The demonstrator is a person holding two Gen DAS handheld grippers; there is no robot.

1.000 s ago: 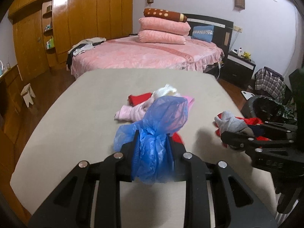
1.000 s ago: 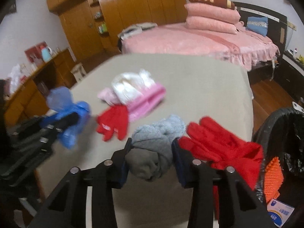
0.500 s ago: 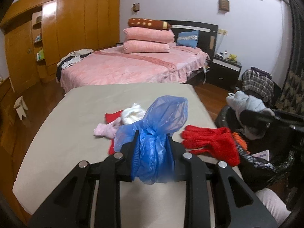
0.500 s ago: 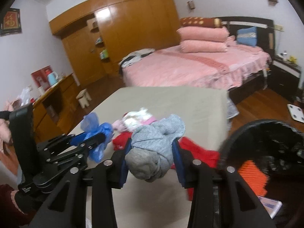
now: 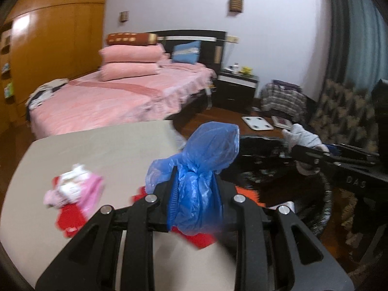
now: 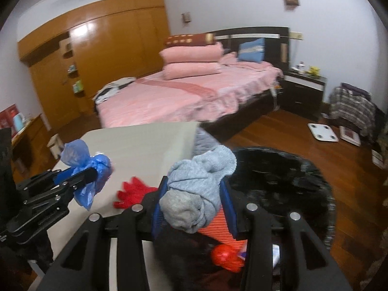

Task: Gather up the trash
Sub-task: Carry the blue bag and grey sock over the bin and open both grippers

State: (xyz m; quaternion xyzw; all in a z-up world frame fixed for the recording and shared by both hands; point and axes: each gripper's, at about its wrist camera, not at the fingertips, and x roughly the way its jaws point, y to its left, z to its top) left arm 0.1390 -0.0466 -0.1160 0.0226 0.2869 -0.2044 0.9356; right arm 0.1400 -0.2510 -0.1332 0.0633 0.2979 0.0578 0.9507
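Both grippers have been swung off the table toward the bin within the last second. A second ago the grey sock bundle [image 6: 197, 191] was held low over the beige table [image 6: 145, 145], just beside the red gloves [image 6: 132, 192]; now it is carried over the mouth of the black-lined trash bin [image 6: 303, 177], clamped between the narrow jaws of the right gripper [image 6: 194, 203]. Orange and red trash is seen inside the bin directly under it. The same bundle is seen in the left view far right, over the bin rim [image 5: 315, 218].

The blue plastic bag [image 5: 201, 177] is pinched by the left gripper [image 5: 194, 194], jaws narrow around its gathered middle, top puffed above. It has been brought from mid-table to the table's right edge, at or just over the near rim of the bin; exact overlap cannot be told because of blur.

Left on the table: the pink and white cloth pile [image 5: 72, 191] at near left, with red fabric under it, and the red gloves near the bin-side edge.

Judgement: transport is nearly done for both items; the sock appears placed for release, the bag probably needs slightly more travel to the right. Risk: light plastic may cling to a pad or drift onto the rim. More table items remain afterwards.
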